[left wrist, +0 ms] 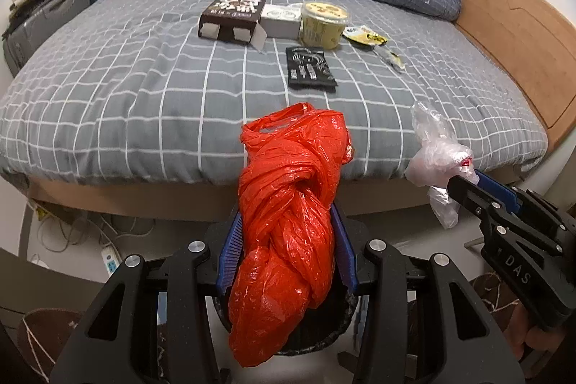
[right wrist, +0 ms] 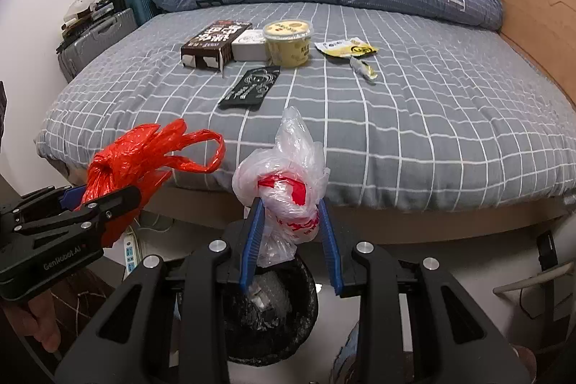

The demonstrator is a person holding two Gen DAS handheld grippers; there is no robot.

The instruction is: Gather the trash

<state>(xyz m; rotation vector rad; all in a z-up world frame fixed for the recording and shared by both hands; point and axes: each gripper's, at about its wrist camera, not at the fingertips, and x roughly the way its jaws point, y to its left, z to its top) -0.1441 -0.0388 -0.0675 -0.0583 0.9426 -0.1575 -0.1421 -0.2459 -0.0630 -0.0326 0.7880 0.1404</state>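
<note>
Grey white-checked bed (left wrist: 144, 103): near edge crosses mid-frame, open sheet in front of the litter cluster at upper centre. Knotted, crinkled red plastic bag (left wrist: 288, 225): clenched in left gripper (left wrist: 286, 249), long axis vertical, handles up, hanging over black round trash bin (right wrist: 270, 322) at lower centre. Clear white-and-red plastic bag (right wrist: 288, 189): grasped by right gripper (right wrist: 289, 242), upright, above the bin.

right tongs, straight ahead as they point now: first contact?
Probably the front edge of the bed. The right tongs hold a white plastic bag that would touch first; depth is hard to judge, and the black packet lies farther on.
</note>
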